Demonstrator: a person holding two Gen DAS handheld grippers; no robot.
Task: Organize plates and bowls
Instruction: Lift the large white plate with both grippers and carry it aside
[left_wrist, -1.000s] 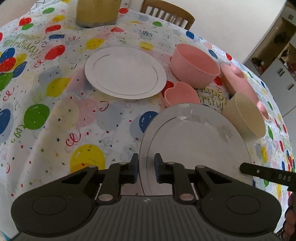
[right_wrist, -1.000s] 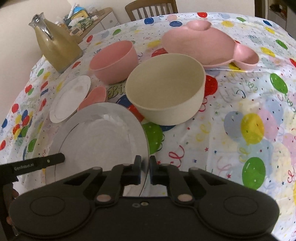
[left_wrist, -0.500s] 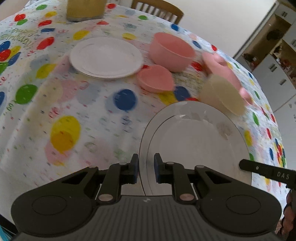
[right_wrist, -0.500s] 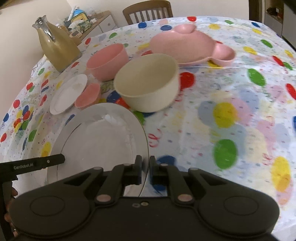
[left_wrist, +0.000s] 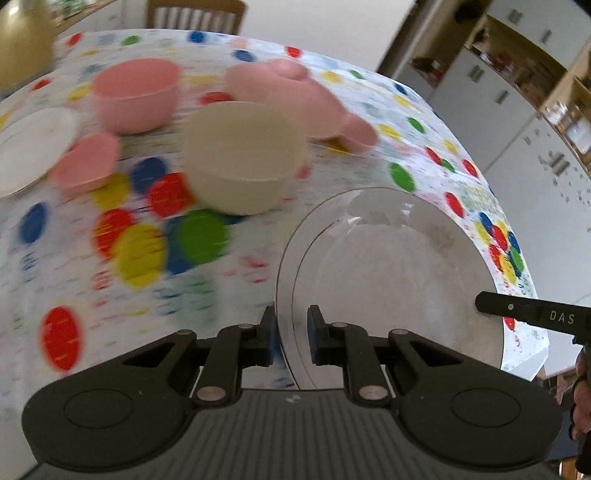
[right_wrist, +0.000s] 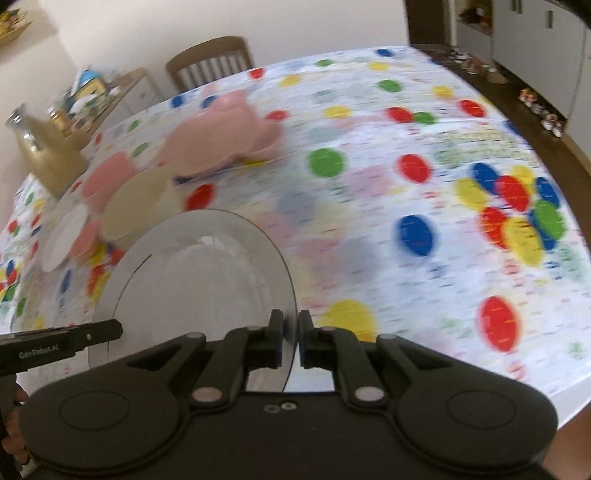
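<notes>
Grey plate (left_wrist: 399, 266) fills lower right of the left wrist view, held above the balloon-print tablecloth (left_wrist: 110, 295). Left gripper (left_wrist: 291, 332) pinches its near-left rim; right gripper (right_wrist: 290, 341) pinches the opposite rim at lower centre of the right wrist view. Cream bowl (left_wrist: 243, 155) sits upper centre, blurred. Pink bowl (left_wrist: 136, 98) upper left, small pink dish (left_wrist: 86, 164) and white plate (left_wrist: 29, 147) at left edge. Pink divided plate (left_wrist: 291, 99) behind the cream bowl.
</notes>
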